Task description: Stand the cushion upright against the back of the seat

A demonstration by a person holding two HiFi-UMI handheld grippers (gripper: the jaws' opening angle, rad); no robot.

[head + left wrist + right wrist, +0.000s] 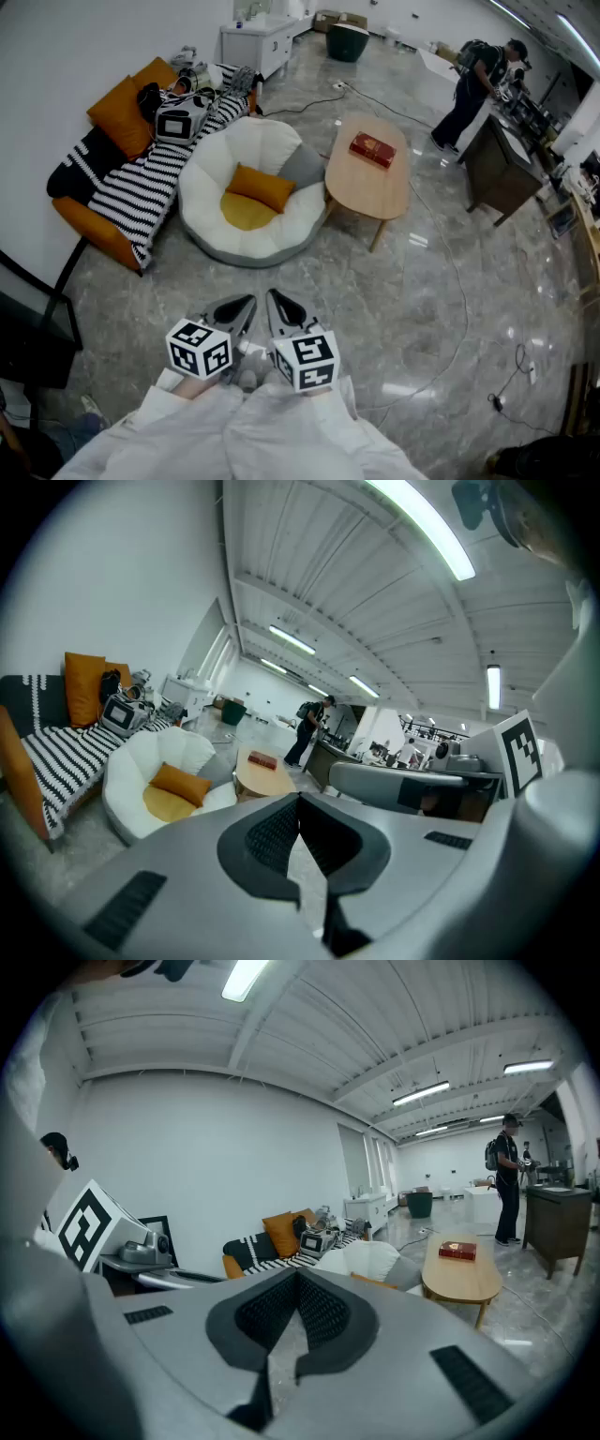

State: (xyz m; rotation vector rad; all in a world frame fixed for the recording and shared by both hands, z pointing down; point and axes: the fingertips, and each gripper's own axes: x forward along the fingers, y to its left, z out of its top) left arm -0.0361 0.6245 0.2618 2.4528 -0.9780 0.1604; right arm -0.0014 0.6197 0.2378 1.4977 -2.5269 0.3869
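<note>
On the round white chair, the orange cushion lies slumped on the yellow seat pad, not against the puffed back. The left claw and right claw are pinched together, empty and well apart from the cushion, so the approach comes first, then opening to grasp. A grey cushion crowds its far side. The low worktop stands beside the chair.

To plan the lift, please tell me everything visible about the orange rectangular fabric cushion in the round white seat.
The orange rectangular fabric cushion looks soft, plump and plain, with pointed corners. It lies low, not upright, in the hollow of the round white padded seat, resting on the yellow round seat pad. One corner comes close to the grey cushion; whether they touch cannot be told.
</note>
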